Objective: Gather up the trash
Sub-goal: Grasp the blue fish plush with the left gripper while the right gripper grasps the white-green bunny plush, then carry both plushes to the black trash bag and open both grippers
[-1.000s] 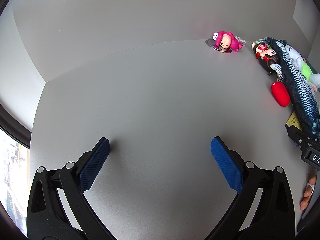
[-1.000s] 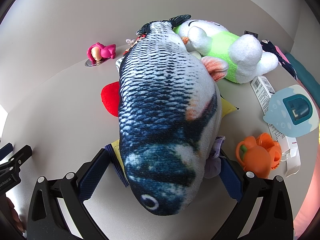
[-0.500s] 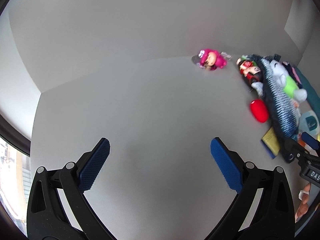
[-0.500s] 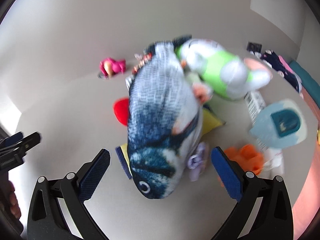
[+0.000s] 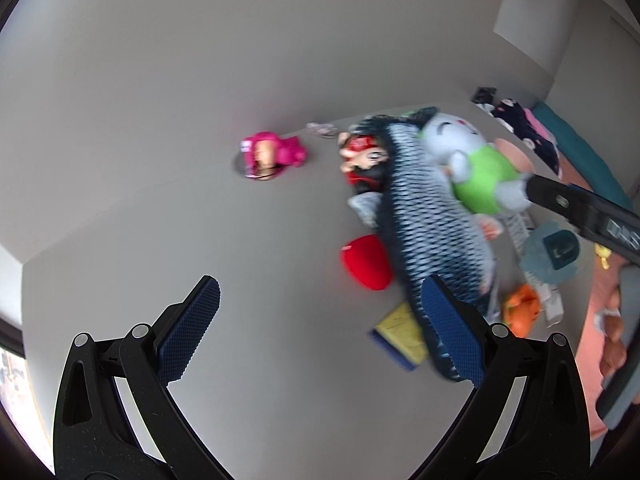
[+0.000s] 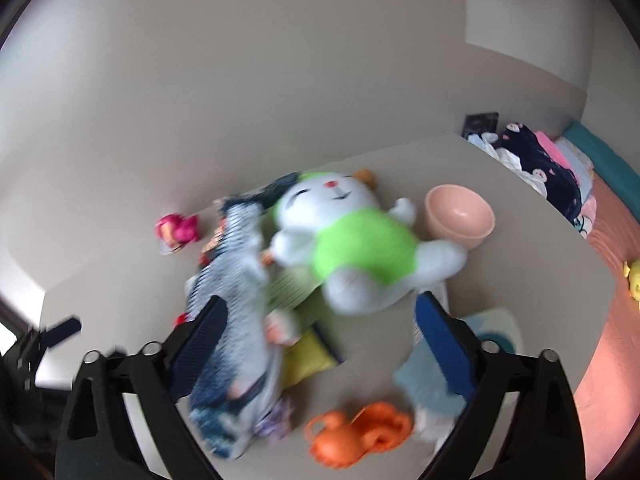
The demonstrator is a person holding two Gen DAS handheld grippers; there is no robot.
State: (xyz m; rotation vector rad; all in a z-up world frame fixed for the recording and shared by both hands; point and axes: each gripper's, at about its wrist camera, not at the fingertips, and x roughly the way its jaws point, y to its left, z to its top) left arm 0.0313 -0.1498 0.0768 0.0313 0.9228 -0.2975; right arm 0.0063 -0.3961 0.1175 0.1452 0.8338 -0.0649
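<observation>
While both views are smeared by blur, the left gripper [image 5: 320, 322] hangs over bare grey tabletop [image 5: 240, 264] with its 2 blue pads wide apart and empty. The right gripper [image 6: 320, 344] stands spread too, its jaws having just been closing, nothing pressed between them. Beneath it lie a blue-and-white plush fish [image 6: 236, 320], a white plush in green shirt [image 6: 360, 248] and an orange plastic toy [image 6: 356, 436].

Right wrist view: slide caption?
Open right hand-held gripper above a fish plush, white-and-green plush, pink bowl and orange toy.
</observation>
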